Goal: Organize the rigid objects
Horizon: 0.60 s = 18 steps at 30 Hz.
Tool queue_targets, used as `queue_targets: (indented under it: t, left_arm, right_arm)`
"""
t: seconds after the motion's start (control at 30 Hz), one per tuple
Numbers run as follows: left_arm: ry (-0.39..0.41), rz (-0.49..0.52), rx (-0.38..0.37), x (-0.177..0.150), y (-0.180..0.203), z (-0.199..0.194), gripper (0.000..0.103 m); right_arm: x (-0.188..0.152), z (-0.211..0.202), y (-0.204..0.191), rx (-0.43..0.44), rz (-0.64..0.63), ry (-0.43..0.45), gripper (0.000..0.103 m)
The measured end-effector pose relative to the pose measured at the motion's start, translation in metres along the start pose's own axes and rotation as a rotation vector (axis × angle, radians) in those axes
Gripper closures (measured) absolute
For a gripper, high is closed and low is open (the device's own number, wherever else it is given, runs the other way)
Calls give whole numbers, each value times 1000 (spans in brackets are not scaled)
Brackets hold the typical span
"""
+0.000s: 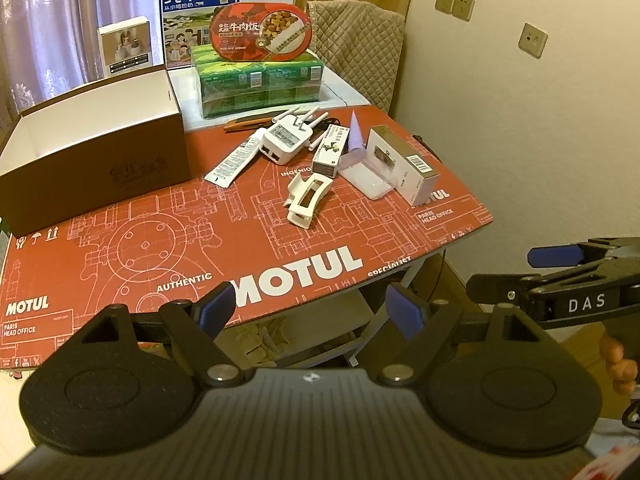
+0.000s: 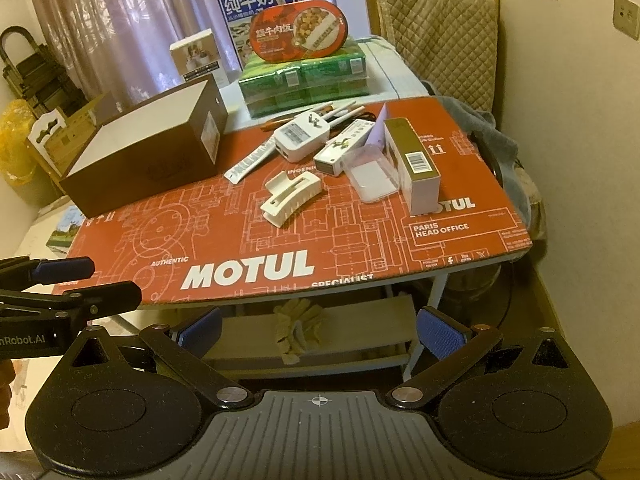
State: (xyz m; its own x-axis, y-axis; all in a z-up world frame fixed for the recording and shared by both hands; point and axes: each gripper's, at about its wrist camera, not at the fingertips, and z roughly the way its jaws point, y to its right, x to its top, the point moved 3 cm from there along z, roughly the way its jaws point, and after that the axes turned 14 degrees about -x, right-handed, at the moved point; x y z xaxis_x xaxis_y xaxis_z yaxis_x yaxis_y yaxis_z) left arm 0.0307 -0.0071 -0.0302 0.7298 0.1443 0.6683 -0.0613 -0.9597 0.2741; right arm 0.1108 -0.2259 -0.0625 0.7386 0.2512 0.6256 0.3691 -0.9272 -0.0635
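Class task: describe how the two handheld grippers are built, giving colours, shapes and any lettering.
Both are black, with two round disc-shaped bases and angled link arms. The left gripper and right gripper have blue ribbed fingers. White lettering on their sides reads "DAS" and "nRobot.AI".

Red printed cardboard sheet (image 1: 360,216) on the worktop: matt. Brown box (image 1: 100,160): matt cardboard, white inside. Hair claw clip (image 1: 306,198): glossy cream plastic. Wi-Fi repeater (image 1: 286,138): smooth white plastic. Clear case (image 1: 366,176): transparent plastic. Green packs (image 1: 260,80): shiny film wrap. Chair cover (image 1: 360,48): quilted cloth. Gripper pads (image 2: 440,330): blue, textured.
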Motion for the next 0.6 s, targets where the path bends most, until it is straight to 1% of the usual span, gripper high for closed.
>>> queue_targets:
  t: [0.23, 0.43, 0.6]
  left_arm:
    - [-14, 7, 5, 13, -7, 16, 23]
    - [-52, 28, 7, 27, -23, 38, 23]
    - [-88, 60, -19, 44, -39, 63, 23]
  right_arm:
    - [5, 8, 4, -11, 18, -9, 2]
    - [13, 21, 2, -16, 32, -11, 2]
    - [23, 36, 1, -37, 46, 12, 2]
